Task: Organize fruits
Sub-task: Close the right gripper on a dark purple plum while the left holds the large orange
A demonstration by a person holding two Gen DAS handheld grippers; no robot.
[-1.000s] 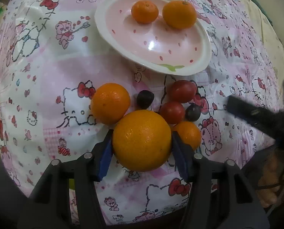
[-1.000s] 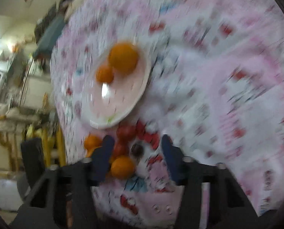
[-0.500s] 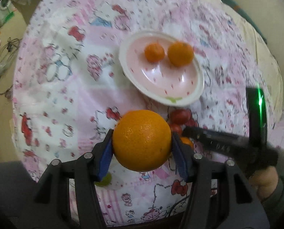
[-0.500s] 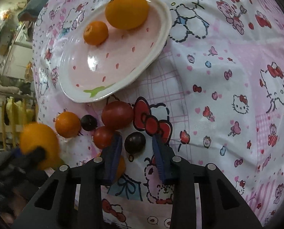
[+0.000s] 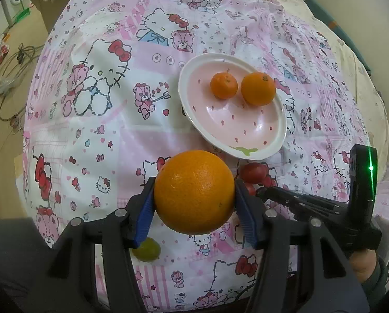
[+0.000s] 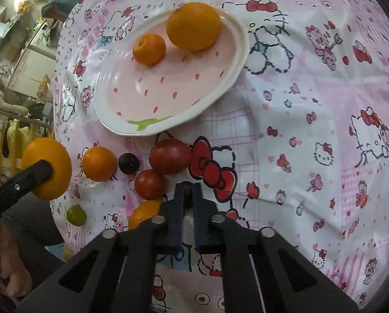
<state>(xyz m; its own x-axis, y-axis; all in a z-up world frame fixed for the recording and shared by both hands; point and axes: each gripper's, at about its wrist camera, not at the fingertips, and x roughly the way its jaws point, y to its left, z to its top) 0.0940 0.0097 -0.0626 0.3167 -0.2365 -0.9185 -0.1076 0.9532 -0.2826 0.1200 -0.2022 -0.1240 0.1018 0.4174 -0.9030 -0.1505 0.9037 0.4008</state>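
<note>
Left wrist view: a large orange [image 5: 194, 191] is clamped in the left gripper [image 5: 194, 208] at 6 o'clock below the plate [image 5: 189, 104], while a dark grape [image 6: 187, 188] is pinched in the just-closed right gripper [image 6: 187, 198].

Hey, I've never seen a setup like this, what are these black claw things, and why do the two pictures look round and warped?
Each picture comes from a wide-angle camera on a hand-held gripper, looking along its two fingers. A person holds one in each hand; no robot arm. The left gripper is clamped on a big orange. The right gripper has just been closing, and a small dark fruit shows between its tips. On the cartoon tablecloth sits a pink plate with two oranges, plus loose tomatoes, a small orange and a green fruit.
</note>
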